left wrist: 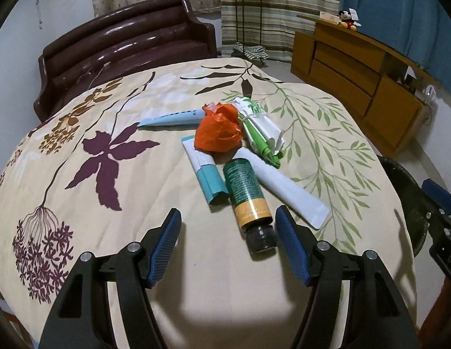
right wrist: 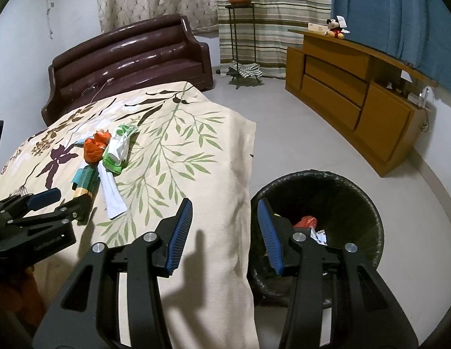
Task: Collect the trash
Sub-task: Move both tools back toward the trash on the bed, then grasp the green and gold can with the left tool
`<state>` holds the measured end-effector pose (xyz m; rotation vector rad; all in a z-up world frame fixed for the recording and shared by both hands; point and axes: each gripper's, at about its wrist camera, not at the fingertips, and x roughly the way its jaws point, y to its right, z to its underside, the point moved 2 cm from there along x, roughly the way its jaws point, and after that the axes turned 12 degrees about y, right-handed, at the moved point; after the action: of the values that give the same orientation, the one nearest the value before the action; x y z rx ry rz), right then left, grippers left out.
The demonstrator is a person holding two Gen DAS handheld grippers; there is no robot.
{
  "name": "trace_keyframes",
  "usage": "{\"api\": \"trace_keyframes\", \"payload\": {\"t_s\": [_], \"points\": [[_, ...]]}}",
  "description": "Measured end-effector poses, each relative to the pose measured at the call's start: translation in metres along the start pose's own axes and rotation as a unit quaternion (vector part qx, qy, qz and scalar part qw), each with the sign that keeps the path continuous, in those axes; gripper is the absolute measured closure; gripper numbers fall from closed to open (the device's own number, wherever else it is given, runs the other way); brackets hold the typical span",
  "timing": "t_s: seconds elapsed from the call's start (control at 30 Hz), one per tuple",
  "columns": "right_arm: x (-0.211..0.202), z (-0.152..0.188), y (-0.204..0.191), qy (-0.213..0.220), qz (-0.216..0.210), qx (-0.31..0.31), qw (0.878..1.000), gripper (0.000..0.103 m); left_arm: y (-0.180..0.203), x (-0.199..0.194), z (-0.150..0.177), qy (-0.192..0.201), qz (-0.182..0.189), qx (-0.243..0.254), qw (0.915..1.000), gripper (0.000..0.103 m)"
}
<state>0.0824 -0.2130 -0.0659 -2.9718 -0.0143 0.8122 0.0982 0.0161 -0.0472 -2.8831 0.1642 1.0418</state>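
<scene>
A pile of trash lies on the floral bedspread [left wrist: 80, 110]: a green and orange bottle [left wrist: 247, 195] with a black cap, a white tube [left wrist: 286, 189], a teal and white tube [left wrist: 206, 171], crumpled orange plastic [left wrist: 218, 133], a green and white wrapper [left wrist: 260, 128] and a pale blue tube [left wrist: 173, 117]. My left gripper [left wrist: 228, 215] is open just in front of the bottle, whose cap lies close to the right finger, with the left finger well away. My right gripper [right wrist: 224, 203] stands open and empty over the bed's edge beside a black bin [right wrist: 367, 203]. The same bottle [right wrist: 85, 180] lies at my left gripper [right wrist: 64, 200].
The bin holds orange and white scraps [right wrist: 308, 224] and stands on the pale floor right of the bed. A dark brown sofa [right wrist: 132, 55] is behind the bed, a wooden cabinet [right wrist: 356, 99] along the right wall, and a plant stand [right wrist: 240, 35] by the curtains.
</scene>
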Motion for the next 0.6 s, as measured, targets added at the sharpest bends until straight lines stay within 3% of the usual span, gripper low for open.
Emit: {"api": "trace_keyframes", "payload": {"t_s": [0.33, 0.43, 0.6], "points": [[0.002, -0.002, -0.009, -0.001, -0.006, -0.007, 1.0, 0.057, -0.008, 0.002, 0.003, -0.012, 0.022, -0.012, 0.9996, 0.071], [0.003, -0.002, -0.013, -0.002, -0.008, -0.009, 1.0, 0.057, -0.013, 0.0, 0.005, -0.012, 0.029, -0.01, 0.9995, 0.077], [0.005, -0.002, -0.017, -0.004, -0.01, -0.012, 1.0, 0.057, -0.023, -0.006, 0.01, -0.015, 0.035, -0.009, 0.9992, 0.078]]}}
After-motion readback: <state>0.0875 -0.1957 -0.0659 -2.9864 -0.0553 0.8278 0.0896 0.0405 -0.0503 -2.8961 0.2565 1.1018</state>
